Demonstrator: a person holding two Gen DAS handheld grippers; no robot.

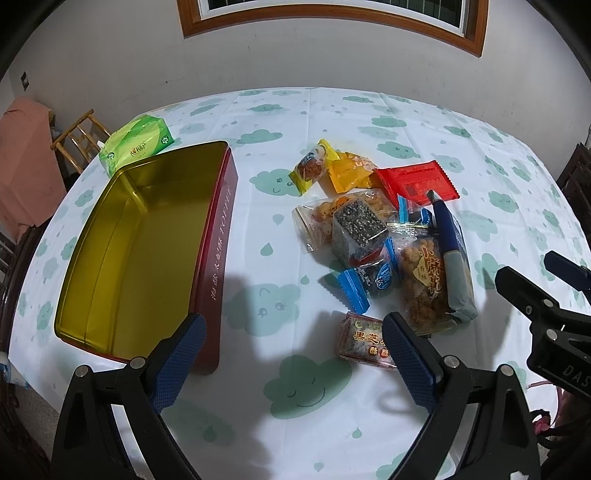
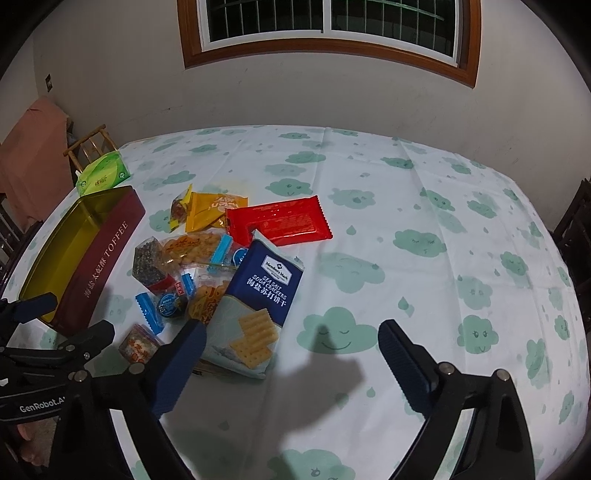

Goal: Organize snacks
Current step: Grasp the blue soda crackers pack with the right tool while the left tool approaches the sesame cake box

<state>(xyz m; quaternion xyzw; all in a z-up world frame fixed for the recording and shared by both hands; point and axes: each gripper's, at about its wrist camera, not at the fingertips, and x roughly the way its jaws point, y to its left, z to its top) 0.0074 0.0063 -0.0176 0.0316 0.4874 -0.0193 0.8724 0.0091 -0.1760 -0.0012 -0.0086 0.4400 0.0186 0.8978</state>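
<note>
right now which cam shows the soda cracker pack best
The right wrist view: the soda cracker pack lies face up, label readable. The left wrist view catches only its edge, foreshortened atop the snack pile.

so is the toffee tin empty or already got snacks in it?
Empty. The toffee tin is open with only its bare gold floor showing in both views; the snack packets all lie beside it on the tablecloth.

Home dining room: cloud-print tablecloth (image 2: 369,229) on table, wooden chair (image 2: 88,142), wood-framed barred window (image 2: 328,33), plaster wall (image 2: 332,92).
</note>
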